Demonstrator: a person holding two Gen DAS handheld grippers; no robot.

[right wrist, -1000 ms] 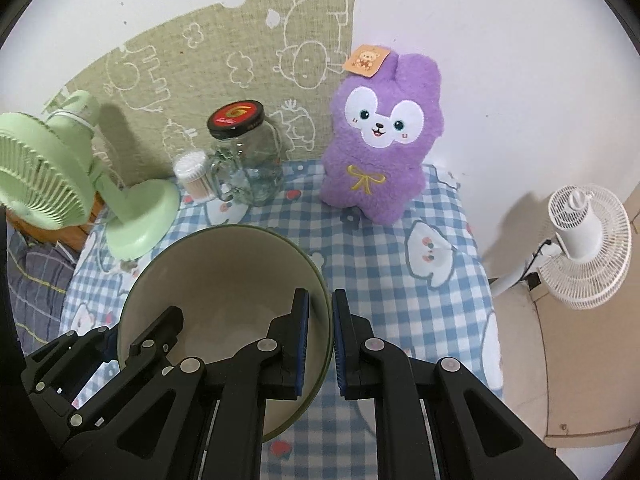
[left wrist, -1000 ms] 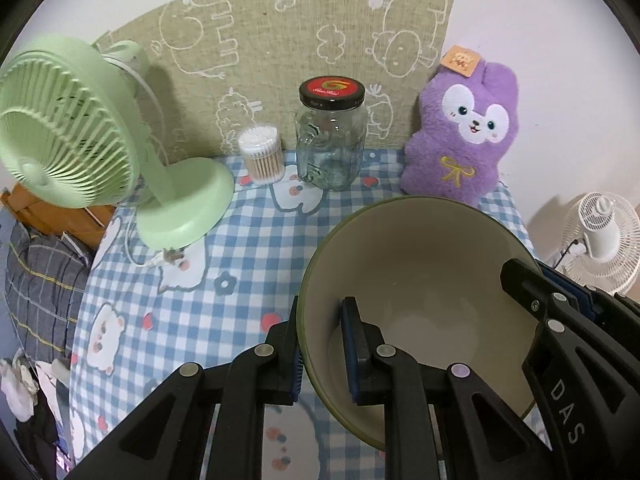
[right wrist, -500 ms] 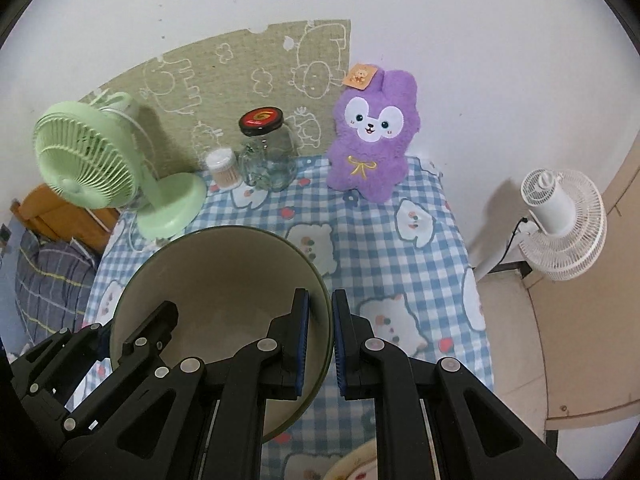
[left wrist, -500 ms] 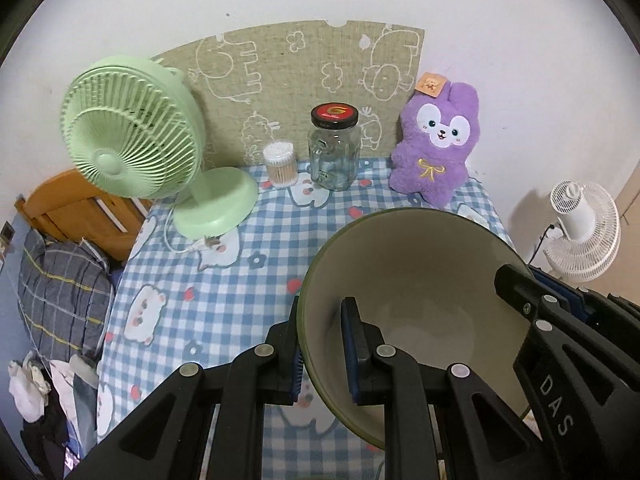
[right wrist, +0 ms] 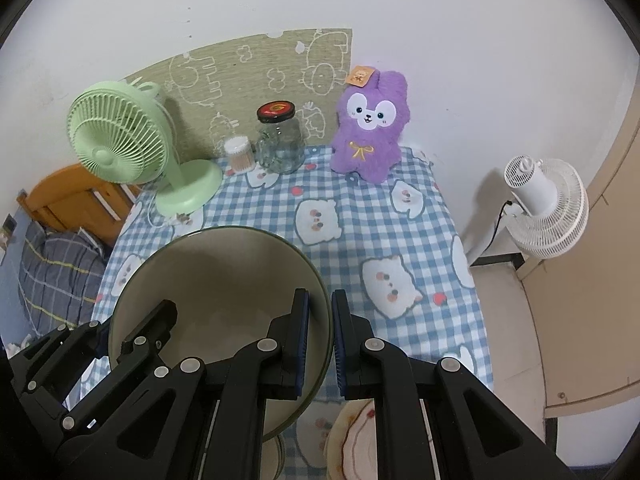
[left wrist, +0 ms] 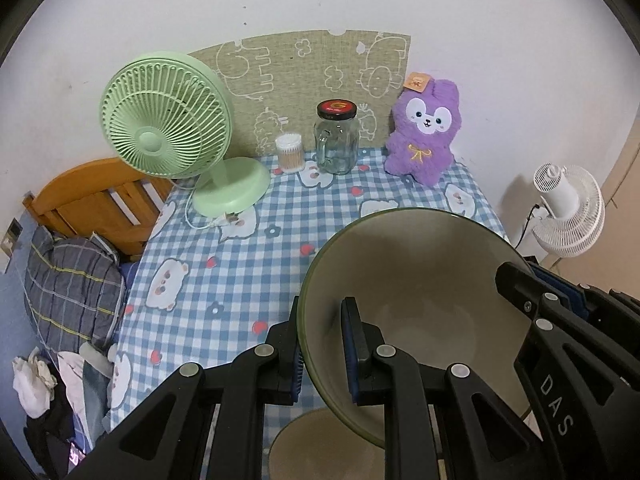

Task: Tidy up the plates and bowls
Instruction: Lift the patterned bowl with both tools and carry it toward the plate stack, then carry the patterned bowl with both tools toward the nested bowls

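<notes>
Blue-and-white checked cloth (left wrist: 248, 264) covers the table below me, with a green fan (left wrist: 164, 128) at ten o'clock, a glass jar (left wrist: 336, 138) at twelve and a purple plush rabbit (left wrist: 424, 136) at one, all along the far edge by the wall. My left gripper (left wrist: 320, 344) is nearly closed, its pads pinching the left rim of the big bowl (left wrist: 416, 280), one pad inside, one outside. My right gripper (right wrist: 320, 340) is clamped just as narrowly on the opposite rim. Between them I hold the bowl above the near part of the table. Beneath it, at six o'clock, lies a smaller beige dish (left wrist: 320, 452), and a patterned plate (right wrist: 352, 440) lies beside that.
</notes>
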